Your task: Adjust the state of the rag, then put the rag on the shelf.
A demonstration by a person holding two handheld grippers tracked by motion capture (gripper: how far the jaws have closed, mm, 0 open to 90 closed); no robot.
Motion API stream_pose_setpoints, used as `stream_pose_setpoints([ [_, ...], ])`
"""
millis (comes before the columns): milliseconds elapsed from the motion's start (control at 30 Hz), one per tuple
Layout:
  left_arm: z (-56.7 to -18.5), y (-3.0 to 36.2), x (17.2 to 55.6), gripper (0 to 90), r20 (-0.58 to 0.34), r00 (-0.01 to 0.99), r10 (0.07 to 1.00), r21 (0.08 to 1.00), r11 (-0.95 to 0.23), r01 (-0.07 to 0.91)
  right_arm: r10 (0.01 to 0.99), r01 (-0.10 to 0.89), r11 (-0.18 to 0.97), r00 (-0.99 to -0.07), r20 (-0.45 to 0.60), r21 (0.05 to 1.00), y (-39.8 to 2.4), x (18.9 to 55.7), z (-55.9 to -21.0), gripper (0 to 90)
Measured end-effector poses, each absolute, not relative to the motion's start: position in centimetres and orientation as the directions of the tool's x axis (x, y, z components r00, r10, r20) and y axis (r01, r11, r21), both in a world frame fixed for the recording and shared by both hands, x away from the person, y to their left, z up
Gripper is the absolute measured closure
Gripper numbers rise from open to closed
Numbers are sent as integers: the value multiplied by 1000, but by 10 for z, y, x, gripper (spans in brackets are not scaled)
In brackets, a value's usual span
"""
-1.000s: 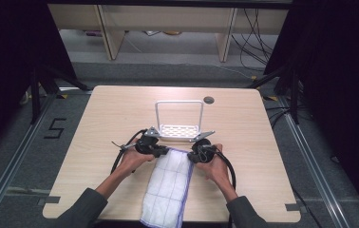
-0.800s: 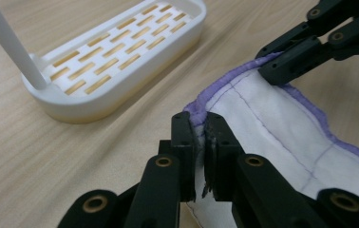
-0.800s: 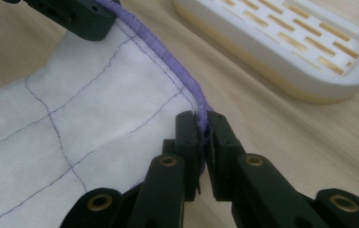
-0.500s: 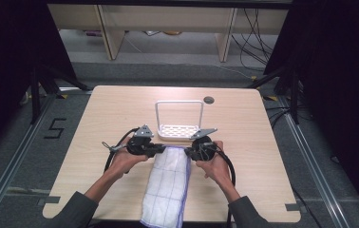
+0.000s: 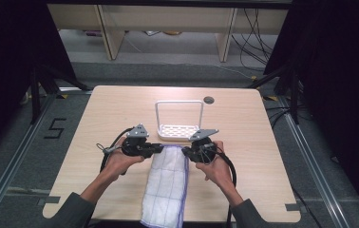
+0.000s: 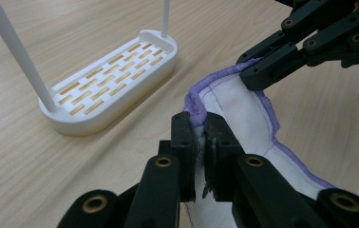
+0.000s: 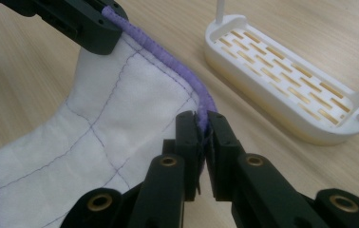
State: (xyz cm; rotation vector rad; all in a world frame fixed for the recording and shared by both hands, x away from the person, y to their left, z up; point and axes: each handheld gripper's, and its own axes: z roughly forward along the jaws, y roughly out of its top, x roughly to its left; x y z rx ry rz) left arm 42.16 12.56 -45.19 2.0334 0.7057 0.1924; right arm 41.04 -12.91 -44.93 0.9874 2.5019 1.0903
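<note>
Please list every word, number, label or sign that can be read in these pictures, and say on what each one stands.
"5": marked in dark strokes on the grey floor, left of the table.
No readable text on the cloth, the white rack or either pair of tongs.

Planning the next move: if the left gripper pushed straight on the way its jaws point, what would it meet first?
Probably the right gripper clamping the same cloth edge; the white rack sits off to the side.
</note>
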Motion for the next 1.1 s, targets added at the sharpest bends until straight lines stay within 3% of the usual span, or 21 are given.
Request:
stream_pose_setpoints([
  [467,-443,131,411,829,-138,822,553,839,-375,393,671,493,464,-738,72,736,-123,409,-444,851],
  [633,-438,130,410,830,-137,825,548,847,-368,385,645,451,492,-763,36,744,-124,409,-440,852],
  [1100,-395,145,392,830,-113,837,536,885,-328,329,631,394,461,-775,19,795,-127,388,-399,854],
])
